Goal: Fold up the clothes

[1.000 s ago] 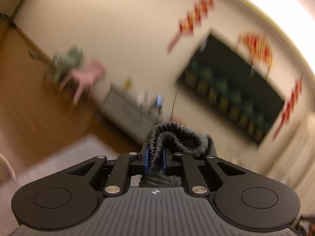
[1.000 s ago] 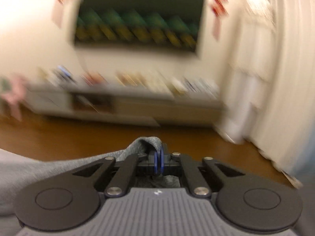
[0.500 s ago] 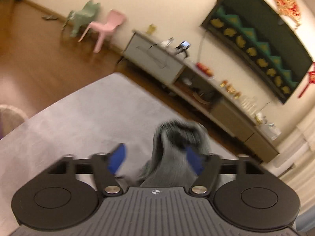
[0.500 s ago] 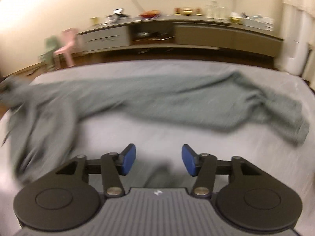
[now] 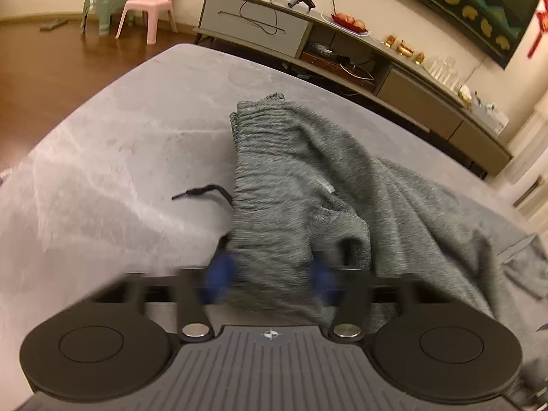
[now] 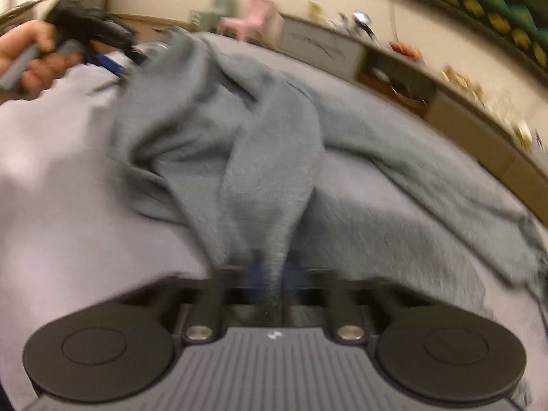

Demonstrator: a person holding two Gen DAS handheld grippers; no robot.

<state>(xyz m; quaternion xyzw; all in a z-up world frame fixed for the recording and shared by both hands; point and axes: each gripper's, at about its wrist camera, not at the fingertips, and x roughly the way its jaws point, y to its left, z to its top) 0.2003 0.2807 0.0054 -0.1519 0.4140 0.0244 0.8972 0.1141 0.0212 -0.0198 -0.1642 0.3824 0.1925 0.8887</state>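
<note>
A grey knit garment [image 5: 308, 171] with a ribbed waistband [image 5: 260, 130] and a black drawstring [image 5: 205, 191] lies crumpled on the pale grey padded surface [image 5: 120, 137]. My left gripper [image 5: 270, 281] points down at the waistband end. Its blurred blue pads are closing, still well apart, with a bunch of the cloth between them. In the right wrist view the garment [image 6: 239, 137] runs from the far left to the right. My right gripper [image 6: 277, 274] is shut on a fold of it. The left gripper [image 6: 116, 65] and the hand [image 6: 30, 54] holding it show at the upper left.
A long low cabinet [image 5: 342, 44] with small items on top runs along the far wall. A pink chair [image 5: 154, 3] and a green chair [image 5: 109, 0] stand on the wooden floor [image 5: 41, 68] at the left. The padded surface ends in a rounded far edge.
Both grippers held the garment up in the air, then tipped down and opened, and it dropped onto the surface. Now the right has shut on a fold, and the left's pads are narrowing around the waistband end.
</note>
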